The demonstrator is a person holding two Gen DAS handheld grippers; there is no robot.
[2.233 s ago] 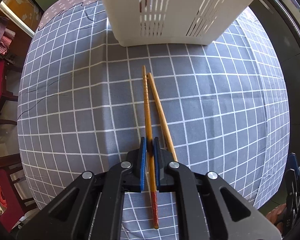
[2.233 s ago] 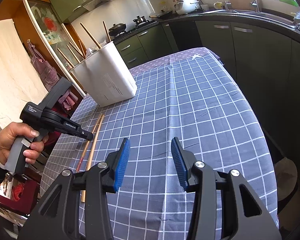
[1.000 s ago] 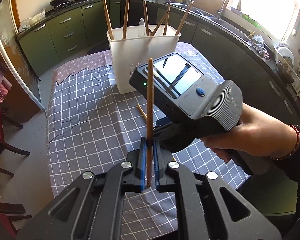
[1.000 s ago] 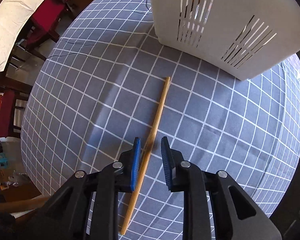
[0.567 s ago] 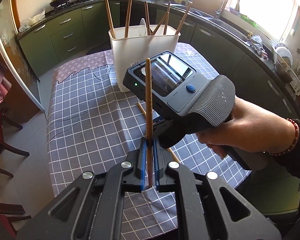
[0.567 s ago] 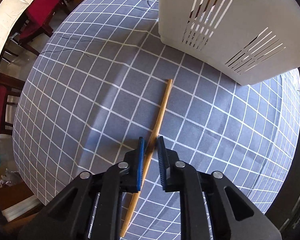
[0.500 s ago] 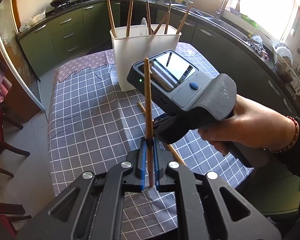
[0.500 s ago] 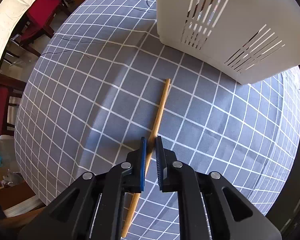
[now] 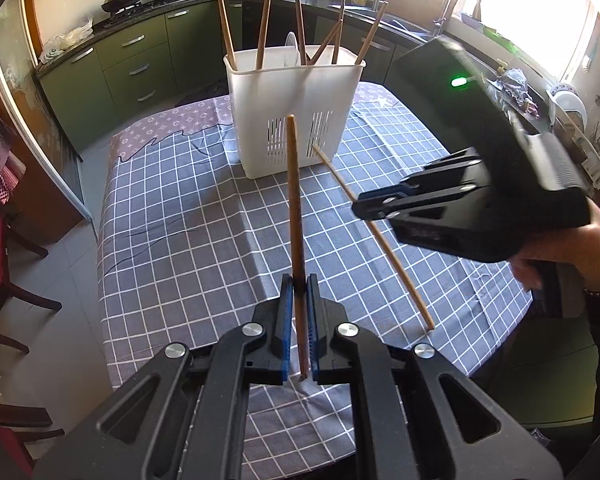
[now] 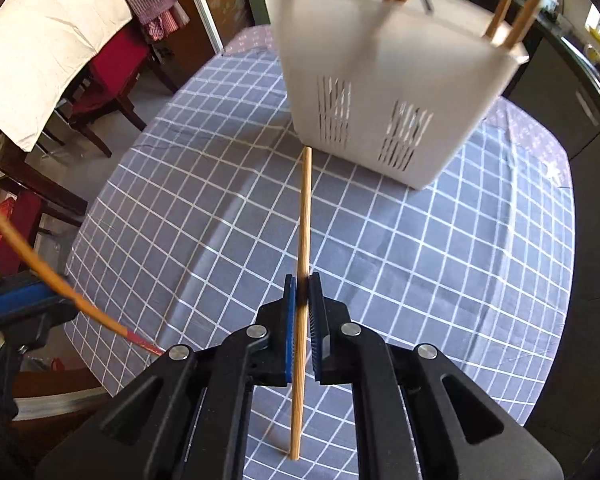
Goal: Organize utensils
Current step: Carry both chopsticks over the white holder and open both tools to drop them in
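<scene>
A white slotted utensil holder [image 9: 296, 108] [image 10: 384, 80] stands at the far end of the grey checked table, with several chopsticks leaning in it. My left gripper [image 9: 297, 284] is shut on a dark-brown chopstick [image 9: 294, 200] that points up toward the holder. My right gripper [image 10: 302, 280] is shut on a paler chopstick [image 10: 305, 216], lifted off the cloth. In the left wrist view the right gripper [image 9: 358, 204] comes in from the right with its chopstick [image 9: 380, 236] slanting down. The left gripper [image 10: 24, 304] and its red-tipped chopstick [image 10: 60, 284] show at the right wrist view's left edge.
The tablecloth [image 9: 188, 240] covers a small table whose edges fall away on all sides. Red chairs [image 10: 112, 68] stand to the left, green kitchen cabinets [image 9: 140, 64] behind. A hand [image 9: 560, 256] holds the right tool over the table's right side.
My right gripper has closed on the pale chopstick and lifted it off the cloth, tilting up toward the holder. The left gripper has held still with its chopstick.
</scene>
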